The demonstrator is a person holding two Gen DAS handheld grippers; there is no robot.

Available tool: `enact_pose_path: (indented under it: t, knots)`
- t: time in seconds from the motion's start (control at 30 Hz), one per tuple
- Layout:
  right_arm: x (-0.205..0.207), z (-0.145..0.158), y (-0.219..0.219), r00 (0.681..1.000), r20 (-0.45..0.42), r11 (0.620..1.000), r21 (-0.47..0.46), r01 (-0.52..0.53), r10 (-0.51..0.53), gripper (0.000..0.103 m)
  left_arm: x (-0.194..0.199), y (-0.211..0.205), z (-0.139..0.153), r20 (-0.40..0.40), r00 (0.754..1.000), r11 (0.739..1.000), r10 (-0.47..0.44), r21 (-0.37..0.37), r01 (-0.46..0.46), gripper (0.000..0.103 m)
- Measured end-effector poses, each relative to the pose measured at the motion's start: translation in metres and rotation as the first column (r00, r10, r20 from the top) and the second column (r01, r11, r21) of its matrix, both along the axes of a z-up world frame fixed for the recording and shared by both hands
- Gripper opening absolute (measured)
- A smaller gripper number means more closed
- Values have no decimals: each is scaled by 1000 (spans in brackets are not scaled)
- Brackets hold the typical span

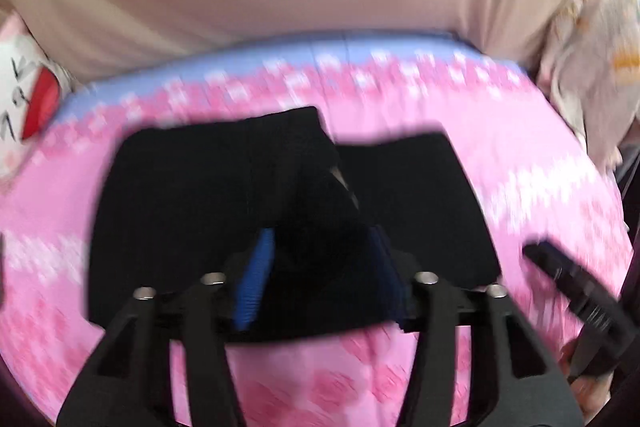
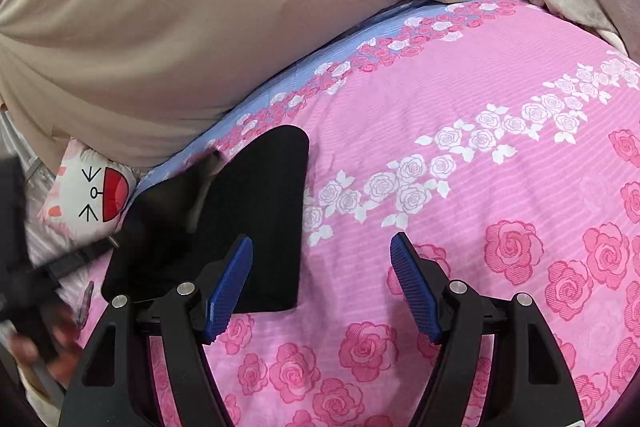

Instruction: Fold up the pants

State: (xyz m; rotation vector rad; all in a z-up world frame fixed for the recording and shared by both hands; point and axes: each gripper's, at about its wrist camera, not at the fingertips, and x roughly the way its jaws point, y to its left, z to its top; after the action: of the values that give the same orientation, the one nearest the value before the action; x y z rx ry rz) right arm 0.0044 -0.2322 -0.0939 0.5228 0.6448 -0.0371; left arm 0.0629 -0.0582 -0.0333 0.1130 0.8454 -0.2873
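Note:
The black pants point(image 1: 168, 211) lie partly folded on the pink rose-print bed sheet point(image 1: 540, 195). My left gripper point(image 1: 320, 247) is shut on a bunched fold of the pants and holds it raised above the flat part; the view is motion-blurred. In the right wrist view the pants point(image 2: 256, 211) lie at the left as a dark folded shape. My right gripper point(image 2: 322, 255) is open and empty, over the sheet point(image 2: 460, 99) just right of the pants' near corner. It also shows in the left wrist view point(image 1: 576, 291) at the right edge.
A large beige pillow or cushion point(image 2: 180, 27) lies along the far side of the bed. A white cartoon-face pillow point(image 2: 88, 199) sits at the left. Patterned pale fabric point(image 1: 592, 59) hangs at the far right. A blue band point(image 2: 280, 83) edges the sheet.

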Motion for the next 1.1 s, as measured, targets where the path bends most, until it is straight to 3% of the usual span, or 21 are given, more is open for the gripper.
enact_pose_path:
  t: [0.03, 0.07, 0.13, 0.2, 0.27, 0.37, 0.5, 0.6, 0.73, 0.77, 0.83, 0.93, 1.0, 1.03, 1.1]
  knots:
    - [0, 3, 1, 1000, 1, 1000, -8, -7, 7, 70, -7, -1, -2, 7, 1000, 1000, -14, -5, 14, 61]
    - [1, 7, 3, 1000, 7, 1000, -9, -22, 22, 70, -17, 2, 1, 37, 999, 1000, -17, -11, 18, 79]
    - [7, 17, 8, 996, 31, 995, 36, -88, 87, 70, -35, 14, 12, 110, 994, 1000, -6, -21, 9, 94]
    - [20, 24, 17, 986, 43, 983, 84, -161, 158, 74, -55, 33, 29, 198, 980, 1000, 0, -28, 6, 97]
    - [43, 27, 31, 970, 33, 961, 130, -243, 240, 79, -63, 58, 40, 250, 966, 998, 61, -17, -58, 98]
    - [85, 19, 56, 945, -12, 935, 146, -322, 328, 79, -54, 85, 43, 255, 952, 983, 168, 35, -182, 98]
    - [135, -7, 79, 938, -135, 944, 131, -303, 320, 79, -36, 130, 26, 191, 934, 943, 303, 83, -323, 98]
    - [145, -5, 96, 942, -147, 952, 91, -291, 302, 81, -24, 152, 9, 146, 920, 916, 363, 123, -381, 98]
    - [153, -7, 121, 917, -153, 926, 144, -349, 369, 76, -18, 172, -5, 93, 915, 907, 393, 122, -403, 98]
    - [155, -7, 129, 923, -170, 938, 100, -332, 345, 71, -17, 177, -9, 81, 915, 908, 396, 113, -403, 98]
    - [161, -10, 137, 921, -190, 940, 72, -334, 341, 36, -16, 184, -14, 64, 913, 907, 402, 105, -407, 98]
    - [161, -6, 140, 926, -168, 941, 98, -325, 337, 34, -15, 189, -18, 53, 912, 906, 407, 106, -410, 98]
    - [157, 12, 144, 933, -116, 939, 90, -332, 341, 29, -14, 191, -19, 47, 912, 906, 407, 105, -410, 98]
    - [154, 24, 145, 934, -79, 935, 90, -343, 350, 19, -14, 191, -20, 45, 913, 907, 406, 106, -409, 98]
    - [140, 58, 143, 934, 19, 930, 80, -358, 358, 16, -15, 192, -21, 46, 912, 905, 408, 112, -410, 98]
